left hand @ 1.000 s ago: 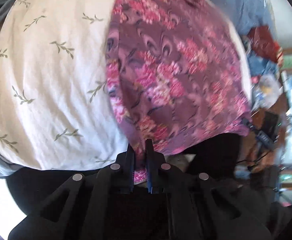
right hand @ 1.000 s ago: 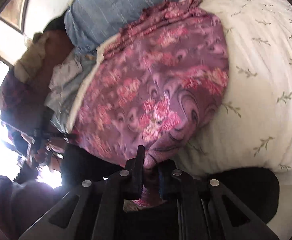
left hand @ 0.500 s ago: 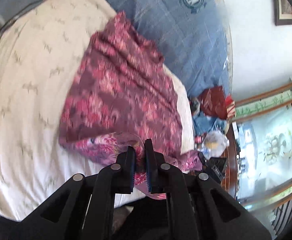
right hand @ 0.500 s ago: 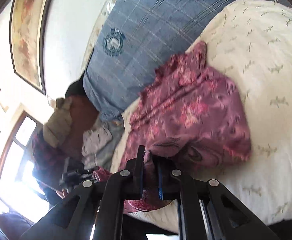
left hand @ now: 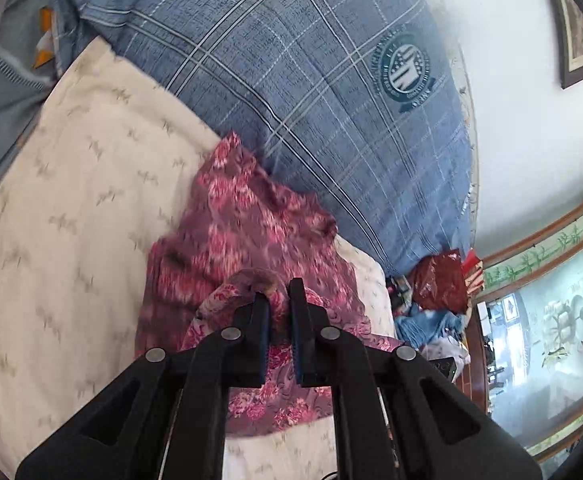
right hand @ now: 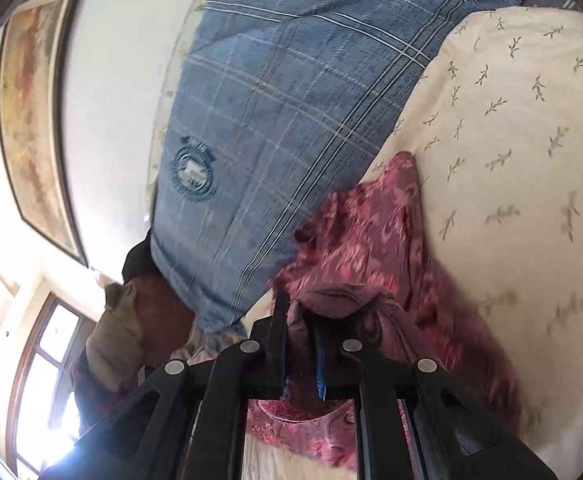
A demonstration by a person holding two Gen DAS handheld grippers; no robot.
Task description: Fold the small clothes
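Note:
A small purple garment with pink flowers (left hand: pixel 247 236) lies on a cream sheet with leaf sprigs (left hand: pixel 71 200). My left gripper (left hand: pixel 277 300) is shut on the garment's near edge and holds it lifted over the rest of the cloth. In the right wrist view the same garment (right hand: pixel 375 224) lies against the cream sheet (right hand: pixel 511 128). My right gripper (right hand: pixel 297 308) is shut on another part of the near edge, with cloth bunched over its fingers. The part of the garment under both grippers is hidden.
A blue plaid pillow with a round crest (left hand: pixel 323 92) lies just beyond the garment and also shows in the right wrist view (right hand: pixel 271 120). A pile of red and blue clothes (left hand: pixel 435 292) sits off the bed's right side. A framed picture (right hand: pixel 31 92) hangs on the wall.
Both grippers have lifted the garment's near edge and carried it forward over the cloth toward the blue pillow. The garment now looks shorter and doubled over.

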